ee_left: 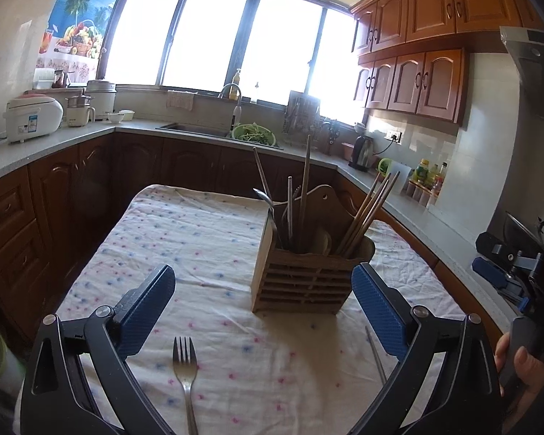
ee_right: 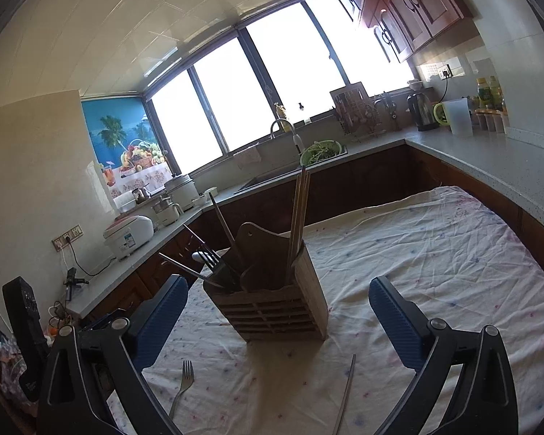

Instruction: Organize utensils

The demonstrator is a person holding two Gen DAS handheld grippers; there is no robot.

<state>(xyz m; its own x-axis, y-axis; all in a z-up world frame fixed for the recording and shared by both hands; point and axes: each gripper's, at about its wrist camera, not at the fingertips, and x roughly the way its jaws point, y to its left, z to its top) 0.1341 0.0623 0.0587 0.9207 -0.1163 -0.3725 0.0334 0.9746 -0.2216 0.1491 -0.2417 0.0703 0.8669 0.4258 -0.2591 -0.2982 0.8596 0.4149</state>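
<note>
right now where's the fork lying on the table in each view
Left wrist view: the fork lies bottom centre on the tablecloth, between the open left gripper fingers.
Right wrist view: the fork lies bottom left, near the right gripper.
Shared landmark: the wooden utensil holder, just beyond the fork.

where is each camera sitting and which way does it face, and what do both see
Left wrist: on the left gripper, low over the table, facing the utensil holder and window; own open blue fingers show, plus a hand with the right gripper at the right edge.
Right wrist: on the right gripper, tilted, facing the utensil holder from its other side; own open fingers show.
Shared: holder, fork, a metal chopstick, floral tablecloth, sink.
</note>
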